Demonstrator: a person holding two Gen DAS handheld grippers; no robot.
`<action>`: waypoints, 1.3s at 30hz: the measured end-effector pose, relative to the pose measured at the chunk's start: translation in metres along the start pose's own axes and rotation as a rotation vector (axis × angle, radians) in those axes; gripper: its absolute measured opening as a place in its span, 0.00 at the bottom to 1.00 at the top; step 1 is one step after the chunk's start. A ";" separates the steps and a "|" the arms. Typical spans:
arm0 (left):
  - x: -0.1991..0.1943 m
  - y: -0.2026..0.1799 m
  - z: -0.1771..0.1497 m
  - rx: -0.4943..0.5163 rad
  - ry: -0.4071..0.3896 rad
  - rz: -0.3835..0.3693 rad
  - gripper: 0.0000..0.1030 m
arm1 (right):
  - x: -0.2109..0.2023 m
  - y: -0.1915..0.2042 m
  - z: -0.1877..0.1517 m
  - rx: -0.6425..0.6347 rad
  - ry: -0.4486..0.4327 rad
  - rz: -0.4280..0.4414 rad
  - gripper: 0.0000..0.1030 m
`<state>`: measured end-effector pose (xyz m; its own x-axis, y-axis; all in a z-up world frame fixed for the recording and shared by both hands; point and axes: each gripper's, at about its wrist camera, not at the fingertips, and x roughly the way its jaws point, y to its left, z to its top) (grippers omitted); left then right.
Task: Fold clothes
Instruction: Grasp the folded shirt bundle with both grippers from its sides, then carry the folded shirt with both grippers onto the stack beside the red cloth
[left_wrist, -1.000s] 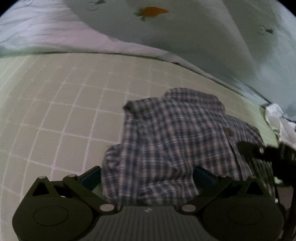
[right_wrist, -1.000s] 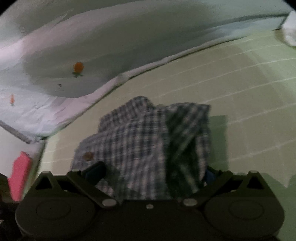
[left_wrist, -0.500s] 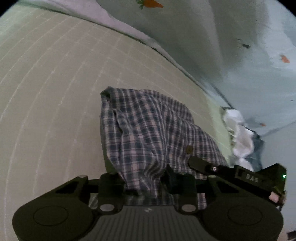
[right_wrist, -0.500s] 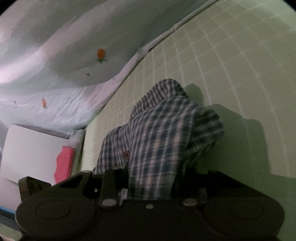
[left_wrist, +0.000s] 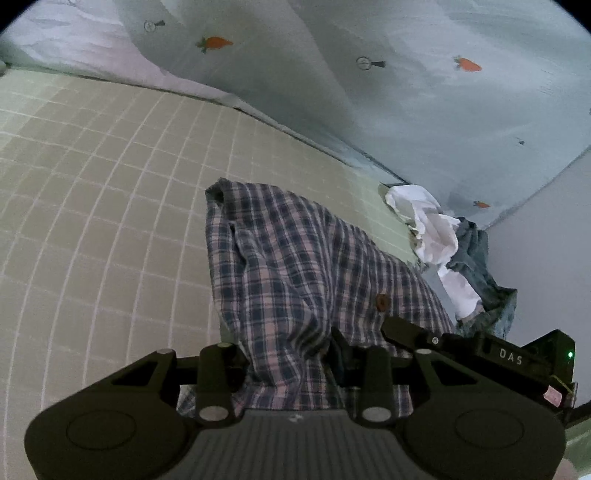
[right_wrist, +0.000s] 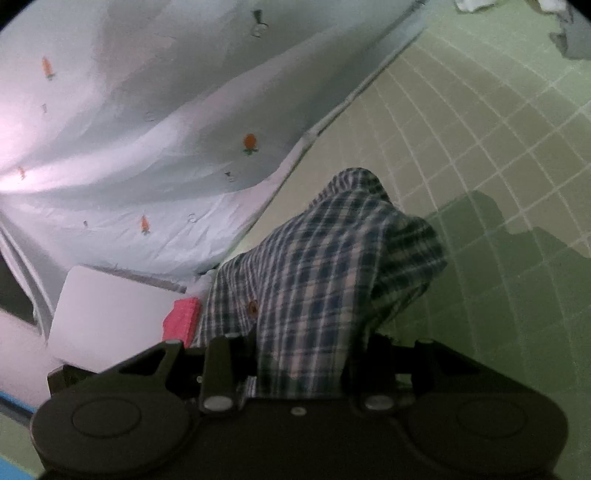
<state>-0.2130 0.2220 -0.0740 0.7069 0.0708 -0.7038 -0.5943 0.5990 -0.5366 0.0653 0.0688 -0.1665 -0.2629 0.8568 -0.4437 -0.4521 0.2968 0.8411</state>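
A blue and white plaid shirt (left_wrist: 295, 273) hangs lifted above a green grid sheet (left_wrist: 92, 206). My left gripper (left_wrist: 288, 362) is shut on the shirt's near edge, with cloth bunched between its fingers. In the right wrist view the same plaid shirt (right_wrist: 325, 273) drapes away from my right gripper (right_wrist: 303, 365), which is shut on another part of that edge. A brown button (left_wrist: 382, 302) shows on the cloth. The right gripper's black body (left_wrist: 480, 350) appears at the right of the left wrist view.
A pale blue quilt with carrot prints (left_wrist: 369, 74) lies bunched along the far side. A pile of white and grey-blue clothes (left_wrist: 443, 243) sits at the bed's right edge. A white pillow (right_wrist: 107, 317) and a pink item (right_wrist: 181, 321) lie left of the right gripper.
Both grippers shut on the plaid shirt and lifted it off the sheet. It lay flat between open fingers a second ago and now hangs bunched from both.
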 end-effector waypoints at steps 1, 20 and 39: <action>-0.004 -0.003 -0.005 0.004 -0.007 0.008 0.38 | -0.005 0.001 -0.003 -0.009 0.001 0.006 0.35; -0.071 0.053 -0.072 -0.157 -0.015 0.199 0.38 | 0.029 0.024 -0.070 -0.065 0.234 0.057 0.36; -0.229 0.304 0.128 -0.117 -0.270 0.173 0.38 | 0.300 0.271 -0.084 -0.174 0.172 0.211 0.36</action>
<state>-0.5066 0.4902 -0.0165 0.6587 0.3808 -0.6489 -0.7430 0.4656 -0.4809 -0.2081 0.3706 -0.0977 -0.4997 0.8034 -0.3237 -0.5078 0.0311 0.8609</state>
